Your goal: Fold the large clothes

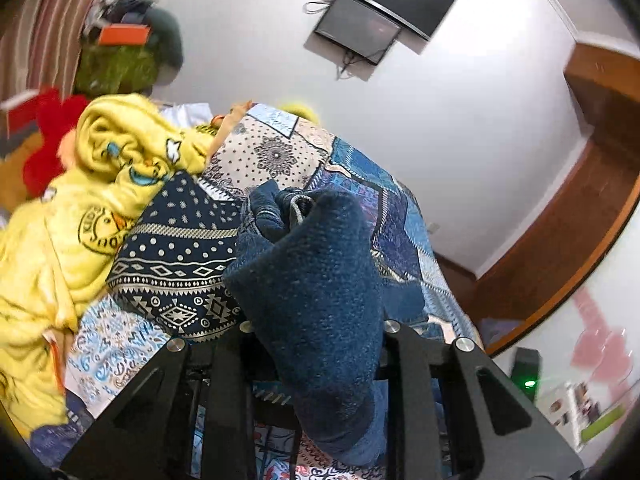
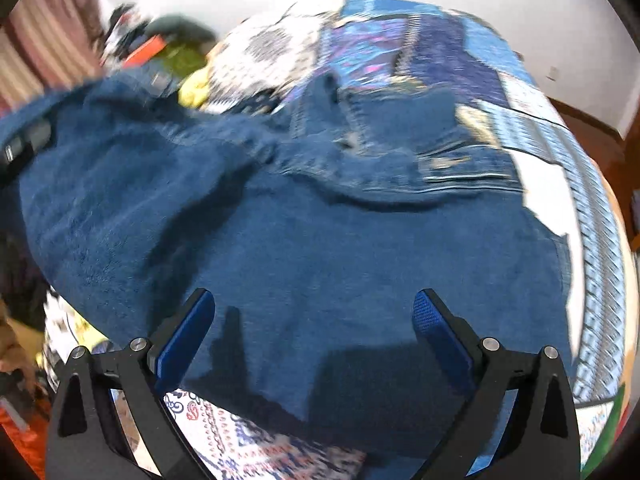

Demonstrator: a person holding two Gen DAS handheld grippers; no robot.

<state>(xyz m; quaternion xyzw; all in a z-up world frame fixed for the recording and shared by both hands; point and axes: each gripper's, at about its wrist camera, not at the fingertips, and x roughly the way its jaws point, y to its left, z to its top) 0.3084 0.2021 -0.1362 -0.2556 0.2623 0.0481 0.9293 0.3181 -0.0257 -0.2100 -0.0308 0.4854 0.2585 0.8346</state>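
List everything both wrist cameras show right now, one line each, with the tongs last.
Blue fleece garment: one, dark blue, spread over the bed, one part lifted.
Patterned bedspread: one, blue, white and navy patchwork, covering the bed.
Yellow garment: one, yellow with printed badges, heaped at the bed's left side.
Red plush item: one, red, behind the yellow heap.
Green bundle: one, green, by the striped curtain; an orange box sits on it.
Wall screens: two, black, mounted on the white wall.
Wooden door frame: one, brown, right of the bed.
Left tongs: black, shut on a fold of the blue fleece.
Right tongs: black with blue pads, open above the fleece, holding nothing.
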